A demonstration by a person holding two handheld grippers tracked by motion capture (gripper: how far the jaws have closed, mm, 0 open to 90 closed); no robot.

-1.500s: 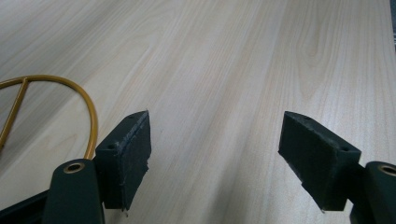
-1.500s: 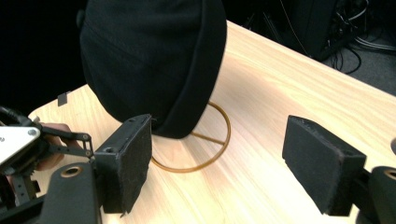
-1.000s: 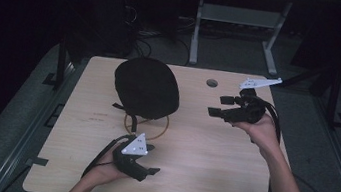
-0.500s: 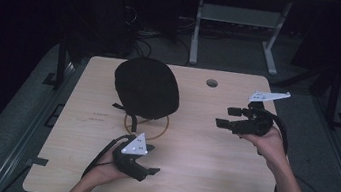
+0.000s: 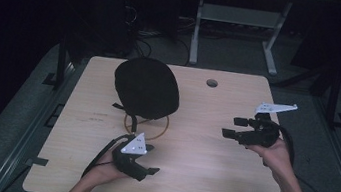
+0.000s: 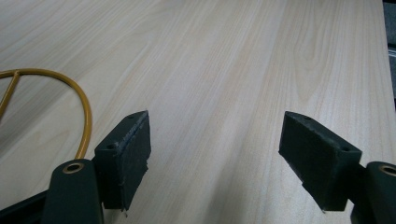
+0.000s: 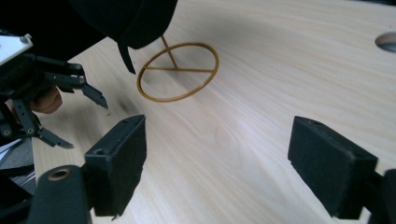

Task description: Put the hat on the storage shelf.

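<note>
A black cap (image 5: 147,87) sits on a gold wire stand whose ring base (image 5: 146,125) rests on the wooden table (image 5: 197,180). My left gripper (image 5: 152,160) hovers just in front of the ring, open and empty, pointing right. In the left gripper view its jaws (image 6: 215,149) stand wide apart over bare wood, with the gold ring (image 6: 70,88) at the left. My right gripper (image 5: 233,127) is held right of the stand, open, pointing left. In the right gripper view the open gripper (image 7: 217,163) faces the ring (image 7: 177,72), the cap's edge (image 7: 116,18) and the left gripper (image 7: 84,123).
A round cable hole (image 5: 211,83) lies in the table's back half, also seen as a hole (image 7: 387,41) in the right gripper view. Behind the table stands a metal frame (image 5: 235,19) on a dark floor. Cables trail from both grippers off the front edge.
My right gripper has drifted from the back right of the table toward the front and slightly lower, staying open. The left gripper and the cap have not moved.
</note>
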